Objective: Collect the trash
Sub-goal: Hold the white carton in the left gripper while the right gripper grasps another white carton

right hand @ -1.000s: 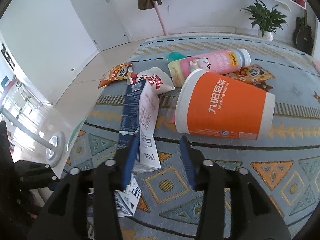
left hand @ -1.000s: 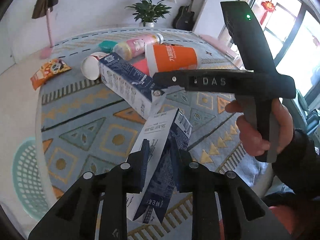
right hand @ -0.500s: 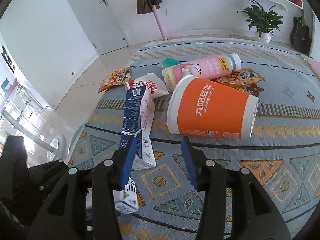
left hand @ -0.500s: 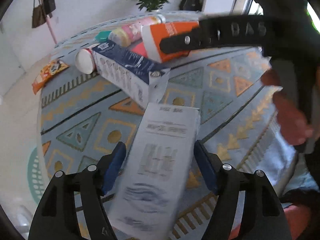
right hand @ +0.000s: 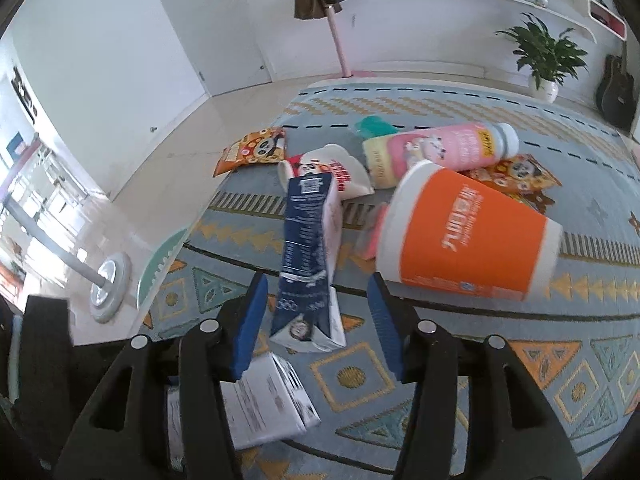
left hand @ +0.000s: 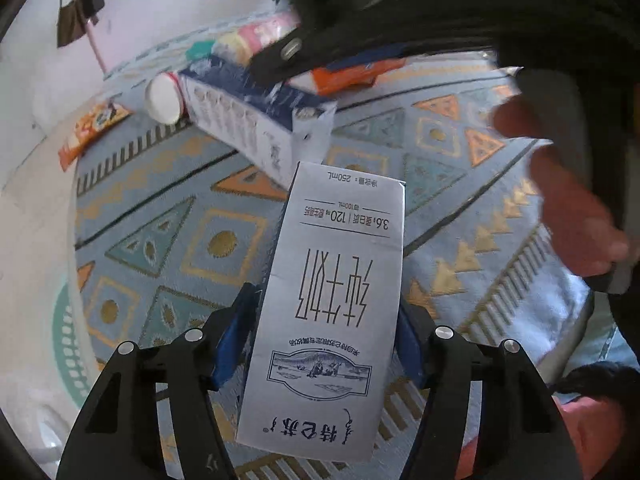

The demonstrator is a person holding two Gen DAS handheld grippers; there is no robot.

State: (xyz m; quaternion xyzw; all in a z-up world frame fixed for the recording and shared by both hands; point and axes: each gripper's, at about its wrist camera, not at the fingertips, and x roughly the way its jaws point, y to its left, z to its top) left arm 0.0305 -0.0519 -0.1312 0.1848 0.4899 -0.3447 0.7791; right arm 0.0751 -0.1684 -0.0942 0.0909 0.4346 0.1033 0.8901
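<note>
The left wrist view is filled by the white rectangular milk carton with black print. It stands lengthwise between the blue pads of the left hand-held gripper, which sit against its two long edges. The jaws have just been closing in and now clamp it at a fairly wide setting above the patterned blue-grey rug, near the rug's near edge. This view alone shows the bare hand around the other tool's handle, whose blurred black body crosses the top.

The right wrist view shows the rest of the litter sharply. A dark blue milk carton lies on the rug, pointing away. An orange paper cup lies on its side just to its right. A pink plastic bottle, a white cup with red print and two orange snack packets lie towards the rug's far edge. A mint-green basket sits off the rug's left edge.

The right hand-held gripper hangs over the blue carton's near end. Its jaws have just been opening, and the pads stand clear of the carton on both sides, holding nothing.
</note>
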